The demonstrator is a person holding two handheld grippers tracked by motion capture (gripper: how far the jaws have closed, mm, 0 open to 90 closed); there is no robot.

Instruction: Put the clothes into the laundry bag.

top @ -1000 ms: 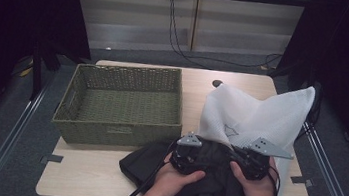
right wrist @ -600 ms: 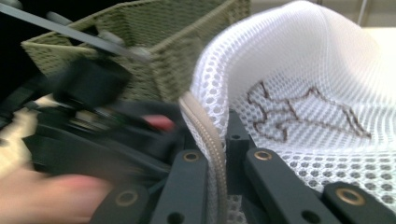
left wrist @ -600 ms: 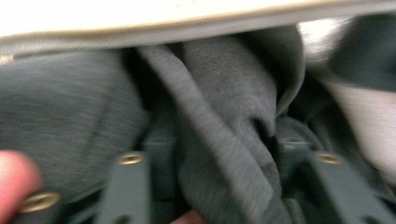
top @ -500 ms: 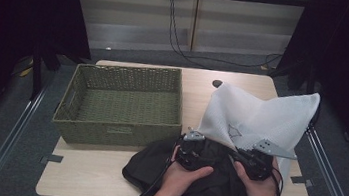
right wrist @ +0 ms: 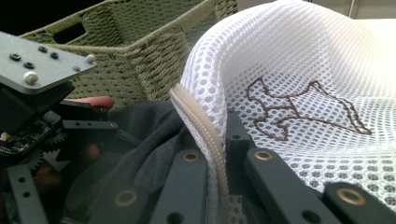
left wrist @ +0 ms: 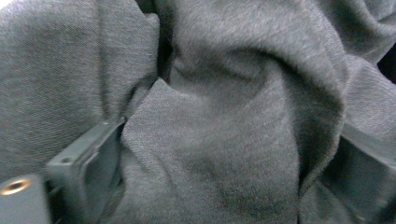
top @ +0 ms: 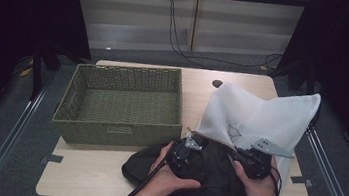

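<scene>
High view: at the table's (top: 102,180) front edge, my right gripper (top: 244,158) is clamped on the rim of the white mesh bag (top: 256,113). My left gripper (top: 187,152) has just been opening; its jaws stand spread in the dark cloth (top: 212,183), which bunches between them beside the basket (top: 121,104).

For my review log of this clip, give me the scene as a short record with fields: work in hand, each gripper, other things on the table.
work: dark grey garment being put into a white mesh laundry bag
right gripper: shut on the bag's zipper edge, holding the mouth up
left gripper: jaws have just been opening; they stand apart with a garment fold between them
garment: partly at the bag's mouth, the rest heaped at the near table edge
basket: green woven, left of the bag
table: light wood
</scene>
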